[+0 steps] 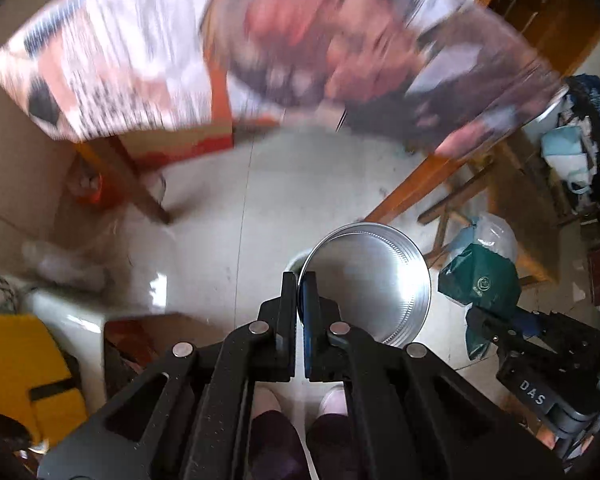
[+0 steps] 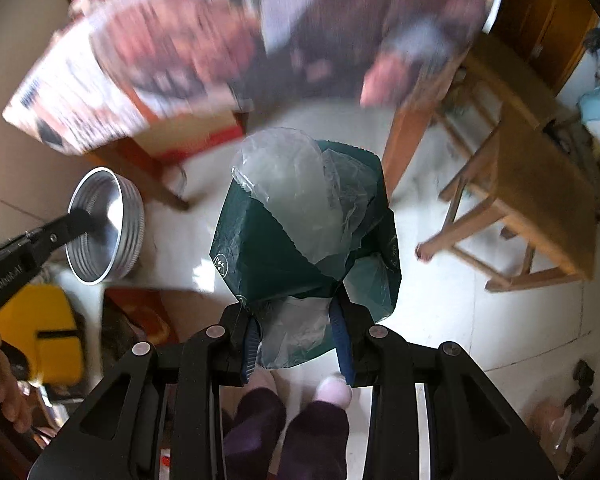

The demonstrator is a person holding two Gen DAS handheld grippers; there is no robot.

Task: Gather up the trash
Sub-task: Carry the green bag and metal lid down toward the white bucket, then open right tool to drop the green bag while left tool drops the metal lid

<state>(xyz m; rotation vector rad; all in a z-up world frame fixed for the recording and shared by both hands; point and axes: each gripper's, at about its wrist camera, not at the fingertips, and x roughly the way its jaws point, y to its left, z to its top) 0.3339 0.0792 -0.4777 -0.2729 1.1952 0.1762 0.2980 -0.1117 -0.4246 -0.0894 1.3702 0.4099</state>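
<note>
My left gripper [image 1: 299, 280] is shut on the rim of a round silver metal tin [image 1: 376, 280], which hangs above the pale tiled floor. From the right wrist view the same tin [image 2: 108, 220] shows at the left, pinched by the left gripper [image 2: 84, 214]. My right gripper [image 2: 298, 312] is shut on a crumpled bundle of dark green bag [image 2: 268, 248] and clear plastic [image 2: 296, 192]. That bundle also appears in the left wrist view as a green bag [image 1: 480, 280] at the right.
A table with a patterned cloth [image 1: 228, 48] stands ahead, blurred, on wooden legs [image 1: 140, 184]. A wooden stool [image 2: 532, 200] is at the right. A cardboard box [image 1: 184, 144] sits under the table. A yellow thing [image 1: 16, 364] lies at the lower left. The person's feet [image 2: 332, 392] are below.
</note>
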